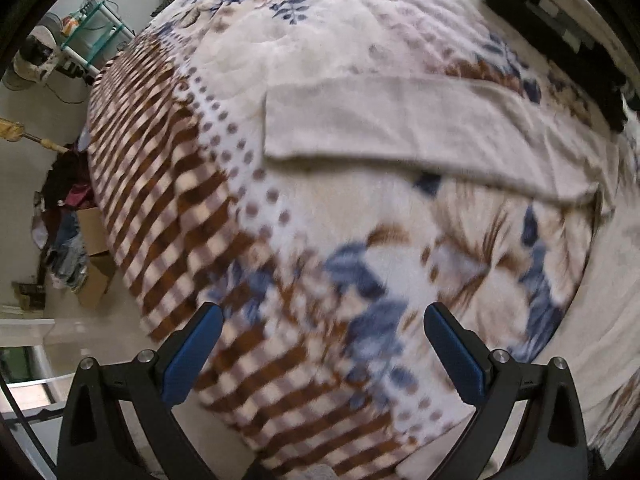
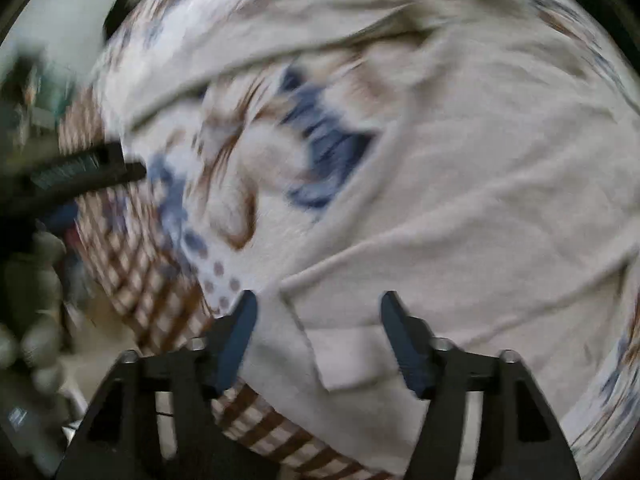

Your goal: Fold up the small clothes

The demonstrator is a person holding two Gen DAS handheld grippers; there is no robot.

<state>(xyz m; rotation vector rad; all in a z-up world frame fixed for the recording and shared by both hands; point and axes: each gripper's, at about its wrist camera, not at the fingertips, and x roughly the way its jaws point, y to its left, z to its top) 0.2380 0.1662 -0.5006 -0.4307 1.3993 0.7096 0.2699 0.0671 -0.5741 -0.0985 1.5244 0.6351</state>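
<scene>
A cream garment [image 1: 400,128] lies spread on the bed, one long flat part of it reaching across the left wrist view. My left gripper [image 1: 323,312] hangs open over the patterned blanket [image 1: 280,240], short of the garment, with nothing between its fingers. In the blurred right wrist view the same cream garment [image 2: 480,200] fills the right side. Its lower corner, with a folded flap, lies under my right gripper [image 2: 320,298]. That gripper is open and its blue pads stand clear of the cloth. A dark shape at the left edge looks like the other gripper [image 2: 80,172].
The bed's blanket has blue and brown flowers and a brown checked border [image 1: 152,200] that drops off at the left edge. Dark clothes [image 1: 560,40] lie at the far right of the bed. Cardboard boxes and a clothes heap [image 1: 76,240] stand on the floor beside a green shelf [image 1: 92,28].
</scene>
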